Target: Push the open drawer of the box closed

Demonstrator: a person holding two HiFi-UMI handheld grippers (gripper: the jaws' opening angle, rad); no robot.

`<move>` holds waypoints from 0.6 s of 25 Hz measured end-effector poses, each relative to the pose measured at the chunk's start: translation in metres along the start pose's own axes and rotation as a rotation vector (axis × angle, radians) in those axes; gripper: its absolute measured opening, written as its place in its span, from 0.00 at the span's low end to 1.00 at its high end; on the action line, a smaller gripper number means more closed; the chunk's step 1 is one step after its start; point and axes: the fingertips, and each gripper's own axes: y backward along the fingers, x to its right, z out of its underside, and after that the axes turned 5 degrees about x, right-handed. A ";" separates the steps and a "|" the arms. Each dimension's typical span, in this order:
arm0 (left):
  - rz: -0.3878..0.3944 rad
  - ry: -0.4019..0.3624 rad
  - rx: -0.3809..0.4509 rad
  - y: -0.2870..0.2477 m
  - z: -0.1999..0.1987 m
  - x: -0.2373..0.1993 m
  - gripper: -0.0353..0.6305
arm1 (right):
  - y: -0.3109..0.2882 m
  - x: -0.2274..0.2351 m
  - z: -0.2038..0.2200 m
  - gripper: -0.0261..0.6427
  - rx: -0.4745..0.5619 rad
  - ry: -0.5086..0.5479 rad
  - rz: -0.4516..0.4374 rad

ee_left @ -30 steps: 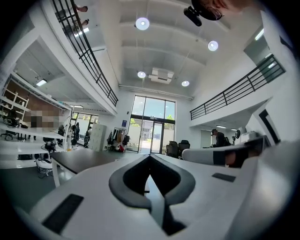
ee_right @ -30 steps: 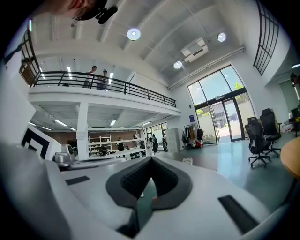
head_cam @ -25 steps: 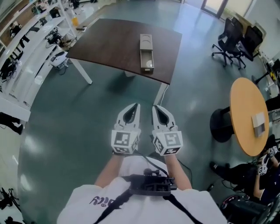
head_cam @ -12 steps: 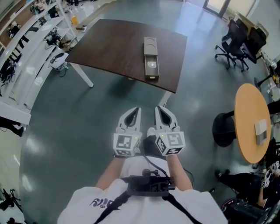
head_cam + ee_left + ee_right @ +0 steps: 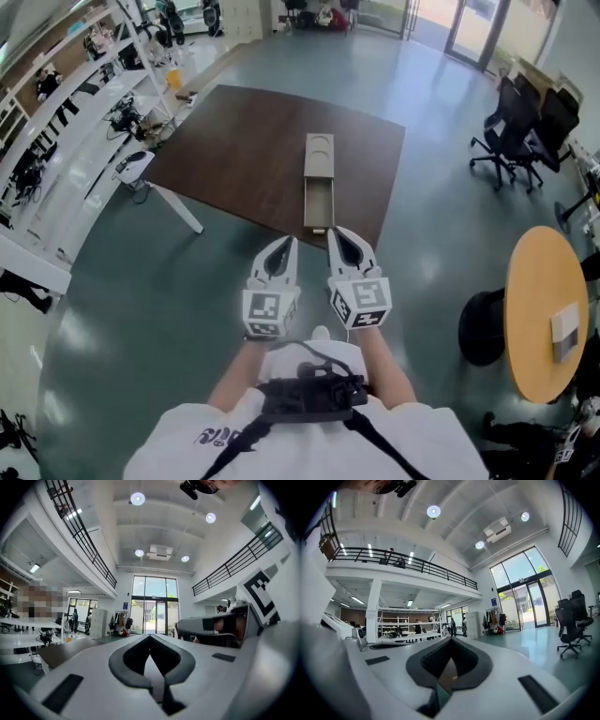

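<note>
The left gripper (image 5: 287,247) and right gripper (image 5: 337,238) hover side by side, jaws together and empty, near the desk (image 5: 234,150) edge. The box (image 5: 319,153) has its drawer (image 5: 317,202) open.

No legible text anywhere; print on the white shirt (image 5: 217,433) too blurred.

Both arms out ahead of chest, elbows bent, left forearm (image 5: 232,377) and right forearm (image 5: 386,371) bare. Left gripper (image 5: 292,242) and right gripper (image 5: 331,231) side by side, near but apart, both pointing forward. Right tip slightly ahead of left. Marker cubes face up at me. My left jaws pressed together, nothing between. Right jaws likewise together, empty.
</note>
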 end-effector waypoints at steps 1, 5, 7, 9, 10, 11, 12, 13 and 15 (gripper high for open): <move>-0.004 -0.012 0.015 -0.010 -0.002 0.001 0.07 | -0.005 0.010 0.000 0.05 0.005 -0.003 0.002; -0.053 -0.038 0.009 -0.031 0.005 0.002 0.07 | -0.018 0.040 0.020 0.05 -0.005 -0.041 0.008; -0.067 -0.054 -0.034 -0.039 0.021 -0.002 0.07 | -0.025 0.049 0.037 0.05 -0.040 -0.060 0.007; -0.097 -0.054 -0.052 -0.043 0.034 -0.013 0.07 | -0.029 0.052 0.053 0.05 -0.083 -0.067 0.002; -0.116 -0.050 -0.054 -0.044 0.038 -0.020 0.07 | -0.031 0.053 0.060 0.05 -0.103 -0.068 0.003; -0.130 -0.045 -0.054 -0.045 0.040 -0.026 0.07 | -0.034 0.054 0.067 0.05 -0.120 -0.067 0.009; -0.136 -0.036 -0.052 -0.048 0.040 -0.031 0.07 | -0.036 0.056 0.072 0.05 -0.135 -0.067 0.018; -0.132 -0.021 -0.049 -0.051 0.040 -0.033 0.07 | -0.038 0.058 0.077 0.05 -0.150 -0.070 0.028; -0.108 0.008 -0.052 -0.057 0.045 -0.035 0.07 | -0.039 0.063 0.092 0.05 -0.185 -0.083 0.049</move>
